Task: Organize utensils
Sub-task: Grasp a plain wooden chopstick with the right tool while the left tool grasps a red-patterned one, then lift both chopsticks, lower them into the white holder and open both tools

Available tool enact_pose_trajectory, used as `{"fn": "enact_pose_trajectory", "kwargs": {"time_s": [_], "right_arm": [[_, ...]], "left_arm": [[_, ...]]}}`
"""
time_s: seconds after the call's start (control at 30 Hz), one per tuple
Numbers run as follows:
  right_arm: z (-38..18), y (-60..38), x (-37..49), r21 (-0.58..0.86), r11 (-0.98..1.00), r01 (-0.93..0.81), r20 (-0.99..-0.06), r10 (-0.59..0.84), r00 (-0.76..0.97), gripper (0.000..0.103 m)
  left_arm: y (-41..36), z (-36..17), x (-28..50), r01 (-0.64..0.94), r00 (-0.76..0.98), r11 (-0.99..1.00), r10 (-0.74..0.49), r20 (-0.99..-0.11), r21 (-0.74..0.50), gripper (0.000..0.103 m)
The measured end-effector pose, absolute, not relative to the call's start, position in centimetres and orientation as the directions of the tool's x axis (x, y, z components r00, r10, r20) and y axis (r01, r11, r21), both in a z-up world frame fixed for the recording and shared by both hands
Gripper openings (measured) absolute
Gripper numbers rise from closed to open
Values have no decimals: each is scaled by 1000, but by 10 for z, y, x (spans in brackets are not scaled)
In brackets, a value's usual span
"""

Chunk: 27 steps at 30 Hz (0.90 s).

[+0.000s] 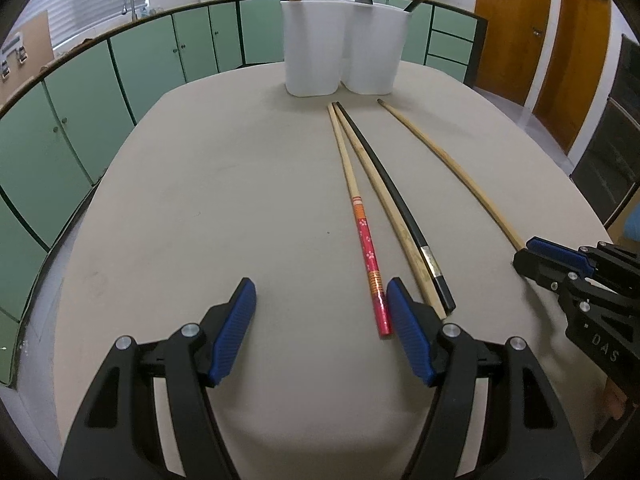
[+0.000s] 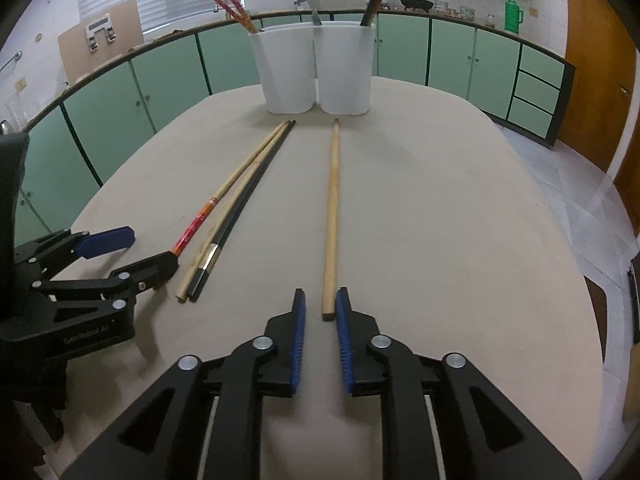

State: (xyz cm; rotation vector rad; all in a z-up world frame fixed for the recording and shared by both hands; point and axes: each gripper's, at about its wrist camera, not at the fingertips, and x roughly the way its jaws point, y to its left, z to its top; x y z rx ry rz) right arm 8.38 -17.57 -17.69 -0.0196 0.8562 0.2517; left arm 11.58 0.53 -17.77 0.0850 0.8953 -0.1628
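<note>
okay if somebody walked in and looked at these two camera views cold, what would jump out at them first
Probably the four loose chopsticks lying lengthwise on the beige table: a red floral chopstick, a plain wooden chopstick and a black chopstick bunched together, and a lone wooden chopstick apart on the right. Behind them stands a white two-compartment utensil holder already holding chopsticks. The right gripper brackets the lone stick's near end; the left gripper gapes wide.

The counter [image 1: 224, 208] looked matt and smooth, a beige sheet. The white holder [image 1: 344, 48] seemed smooth plastic with a soft sheen. The plain chopstick [image 2: 332, 200] was bare, matt wood; the black chopstick [image 1: 384, 176] was glossy with a metallic band; the red chopstick [image 1: 370, 256] had shiny patterned wrap. Each gripper's pads [image 2: 299, 340] were ribbed blue rubber on matt black plastic with bright metal pins.
</note>
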Motion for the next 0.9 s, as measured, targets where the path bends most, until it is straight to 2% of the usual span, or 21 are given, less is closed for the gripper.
{"fn": "enact_pose_trajectory", "kwargs": {"time_s": [0.53,0.8,0.9], "right_arm": [[-178,-181,85,104,967,-234,-749,230,621,19],[-179,-178,88,97,968,-232,-751,224,621,19],[-179,-177,88,89,969,-230,-754,217,621,17]], "left_arm": [[2,-178,107,195,607,981,-129,-784,-9,63],[-4,-178,107,205,610,979,-138,-780,-13,49],[-7,-178,107,207,612,978,-140,-779,-13,39]]}}
